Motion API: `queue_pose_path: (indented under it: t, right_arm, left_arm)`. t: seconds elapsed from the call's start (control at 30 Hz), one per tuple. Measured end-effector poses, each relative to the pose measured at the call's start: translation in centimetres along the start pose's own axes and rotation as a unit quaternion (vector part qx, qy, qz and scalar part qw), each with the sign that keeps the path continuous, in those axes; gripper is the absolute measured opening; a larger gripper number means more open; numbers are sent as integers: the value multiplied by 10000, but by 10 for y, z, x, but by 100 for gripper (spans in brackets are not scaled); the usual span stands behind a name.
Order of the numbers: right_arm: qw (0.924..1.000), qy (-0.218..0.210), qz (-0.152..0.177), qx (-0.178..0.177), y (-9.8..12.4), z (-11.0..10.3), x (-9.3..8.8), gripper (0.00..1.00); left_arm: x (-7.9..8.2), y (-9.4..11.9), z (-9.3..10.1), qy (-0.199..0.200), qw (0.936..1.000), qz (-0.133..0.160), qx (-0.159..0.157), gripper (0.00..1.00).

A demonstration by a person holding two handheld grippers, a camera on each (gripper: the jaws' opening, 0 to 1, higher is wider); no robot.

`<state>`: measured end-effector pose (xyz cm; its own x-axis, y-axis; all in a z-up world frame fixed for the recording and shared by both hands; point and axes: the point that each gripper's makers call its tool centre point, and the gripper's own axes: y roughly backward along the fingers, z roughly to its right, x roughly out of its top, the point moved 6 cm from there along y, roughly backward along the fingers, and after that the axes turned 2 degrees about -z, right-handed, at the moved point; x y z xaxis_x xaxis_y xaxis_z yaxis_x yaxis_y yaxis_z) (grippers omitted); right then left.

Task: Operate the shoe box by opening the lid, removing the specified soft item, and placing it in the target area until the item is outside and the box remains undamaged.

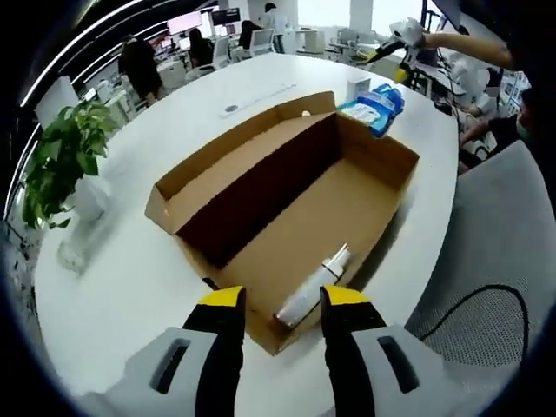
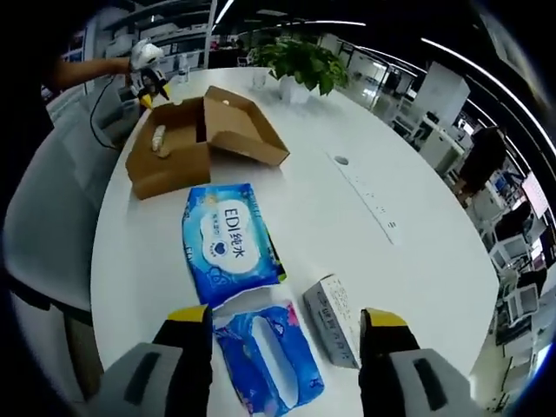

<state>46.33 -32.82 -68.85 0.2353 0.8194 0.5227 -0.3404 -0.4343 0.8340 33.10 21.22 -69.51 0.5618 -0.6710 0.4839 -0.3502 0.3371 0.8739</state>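
Left gripper view: the shoe box (image 1: 287, 208) sits open on the white table (image 1: 130, 261), lid flap folded back on the far-left side, so the opening step looks done. Inside, against the near wall, lies a white rolled soft item (image 1: 314, 291) — not yet removed. The left gripper (image 1: 282, 314) hovers just above the box's near edge, jaws spread apart, nothing between them. A potted plant (image 1: 61, 156) stands at the left of the table.

Right gripper view: the right gripper (image 2: 287, 334) hangs over the other end of the table, jaws wide and empty. Below it lie a blue wipes pack (image 2: 228, 239), a second blue tissue pack (image 2: 265, 356) and a small grey carton (image 2: 332, 320), all well apart from the box (image 2: 195, 139). The left gripper (image 2: 146, 78) shows beyond the box.

Judgement: lid open, box appears undamaged — cardboard walls straight. Remaining: grasp the white roll, lift it out, set it in the target area. Which spot is the target, I cannot tell.
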Motion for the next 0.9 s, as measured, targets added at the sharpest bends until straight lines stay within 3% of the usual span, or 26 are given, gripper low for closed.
queue_pose_path:
  t: [0.17, 0.33, 0.6, 0.8, 0.9]
  right_arm:
    - [9994, -293, 199, -35, 5, -20, 7, 81]
    - [9981, -461, 406, -83, 12, -39, 16, 84]
    - [9948, -730, 685, -182, 21, -69, 23, 93]
    - [9918, -944, 846, -153, 26, -91, 23, 98]
    - [9874, -1196, 1027, -106, 28, -103, 27, 99]
  left_arm:
    - [12, -7, 0, -570, 9976, -245, -298, 37]
    - [18, -18, 1, -863, 9928, -471, -687, 40]
    - [24, -36, 2, -1456, 9770, -970, -1219, 40]
    - [21, -50, 3, -1755, 9592, -1423, -1700, 44]
    - [24, -57, 1, -1771, 9562, -1457, -1817, 43]
